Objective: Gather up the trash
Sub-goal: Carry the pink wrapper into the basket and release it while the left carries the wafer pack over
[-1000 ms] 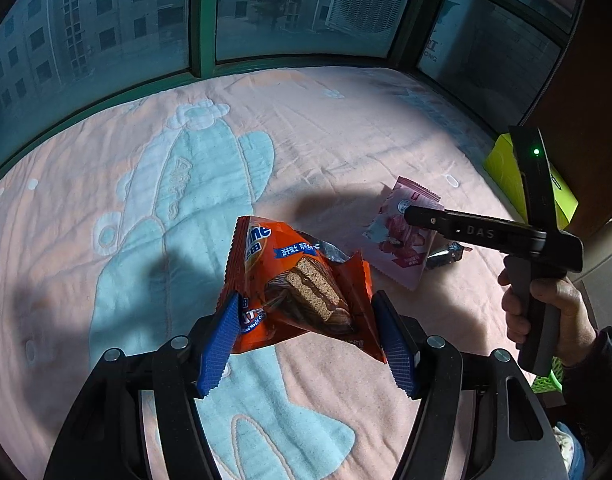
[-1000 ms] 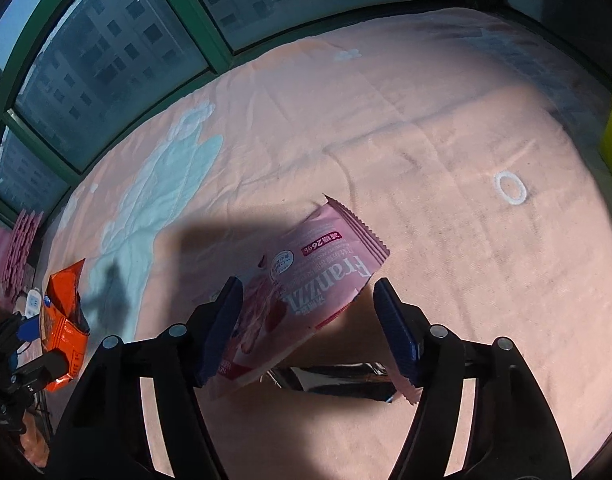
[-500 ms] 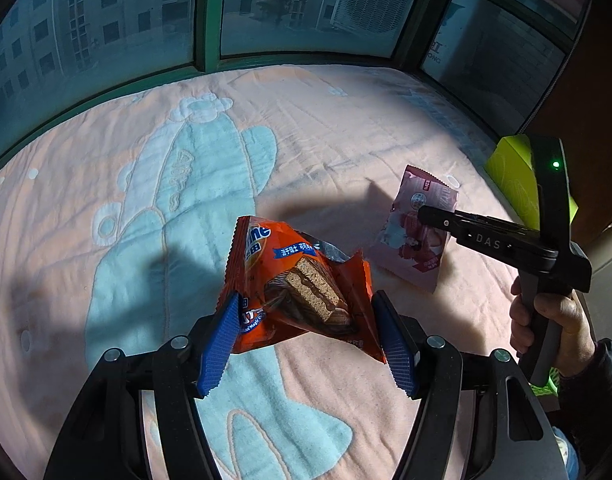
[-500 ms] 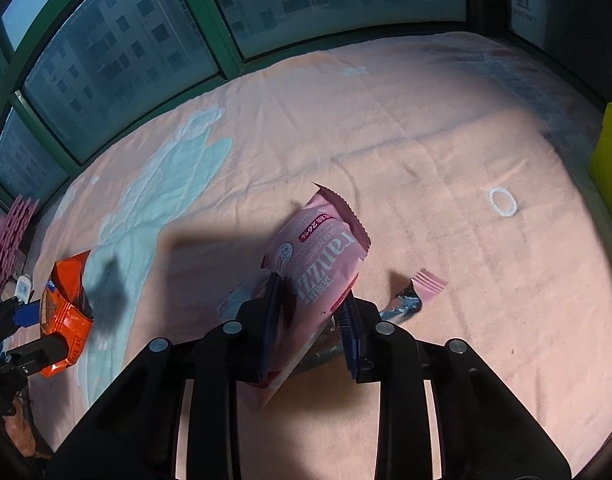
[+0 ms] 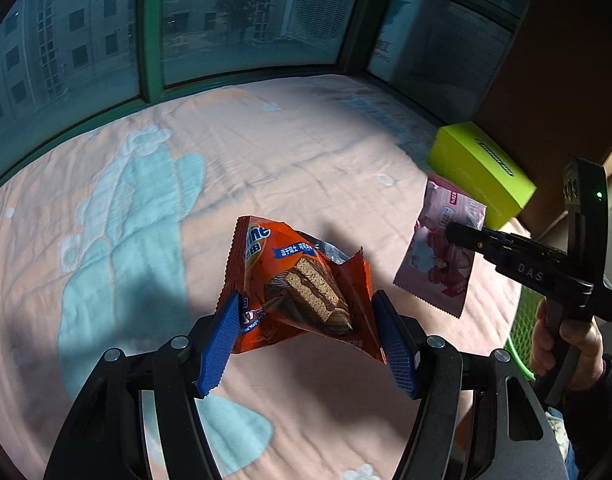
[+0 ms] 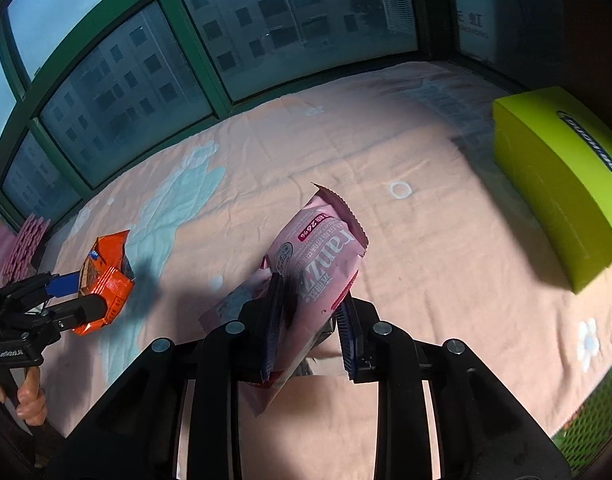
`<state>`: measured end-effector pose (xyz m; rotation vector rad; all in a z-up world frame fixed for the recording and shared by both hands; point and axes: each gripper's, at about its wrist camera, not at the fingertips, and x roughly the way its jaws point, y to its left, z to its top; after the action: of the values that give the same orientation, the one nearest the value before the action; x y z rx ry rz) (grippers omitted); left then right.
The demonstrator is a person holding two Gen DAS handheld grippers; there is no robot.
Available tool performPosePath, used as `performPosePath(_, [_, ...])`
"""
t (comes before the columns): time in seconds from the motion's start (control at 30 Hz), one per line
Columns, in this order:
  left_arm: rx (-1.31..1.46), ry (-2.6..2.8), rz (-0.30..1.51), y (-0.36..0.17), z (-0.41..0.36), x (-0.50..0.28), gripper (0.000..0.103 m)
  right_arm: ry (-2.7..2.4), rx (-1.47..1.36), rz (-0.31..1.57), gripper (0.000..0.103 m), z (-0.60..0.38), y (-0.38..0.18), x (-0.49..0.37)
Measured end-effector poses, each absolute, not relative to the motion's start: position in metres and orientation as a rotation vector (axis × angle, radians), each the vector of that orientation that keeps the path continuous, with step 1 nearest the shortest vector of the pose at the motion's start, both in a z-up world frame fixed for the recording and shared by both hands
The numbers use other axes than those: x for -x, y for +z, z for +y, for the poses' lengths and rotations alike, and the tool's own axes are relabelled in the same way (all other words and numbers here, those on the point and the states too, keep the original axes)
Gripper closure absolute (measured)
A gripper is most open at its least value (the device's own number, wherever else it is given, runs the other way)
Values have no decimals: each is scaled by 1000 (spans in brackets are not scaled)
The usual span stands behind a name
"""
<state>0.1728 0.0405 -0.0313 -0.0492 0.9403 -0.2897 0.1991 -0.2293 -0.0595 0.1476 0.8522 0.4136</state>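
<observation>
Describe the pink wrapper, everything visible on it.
The pink wrapper is a glossy snack packet with zigzag-cut ends, white lettering, a "26%" mark and red fruit-like artwork on its other face. Its top end looks torn open. It is lifted off the pink blanket, tilted, pinched near its lower end by the right gripper.

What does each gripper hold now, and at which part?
The left gripper holds the orange wrapper by its lower end. The right gripper pinches the pink wrapper near its lower half.
</observation>
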Motion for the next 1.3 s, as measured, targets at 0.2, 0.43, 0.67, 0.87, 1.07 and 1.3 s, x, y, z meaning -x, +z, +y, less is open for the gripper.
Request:
performPosePath(0.2, [19,-391,931,-25,-15,-161,39,334,-182,826,77,-283,-51,-160])
performPosePath(0.43, [-24,-511,943,-25,-87,-147,39,213,-205,805,77,-347,-48,-119])
performPosePath(0.67, [-82,-620,953,-26,-154,-136,39,94,-248,772,77,-405,-43,-83])
performPosePath(0.87, [-124,-700,961,-29,-202,-126,39,-22,-269,795,77,-450,-52,-63])
performPosePath(1.07, [-158,-754,972,-31,-234,-117,39,-121,-284,851,72,-489,-70,-46])
performPosePath(1.3, [-188,-804,979,-32,-266,-110,39,-194,-341,860,49,-526,-82,-25])
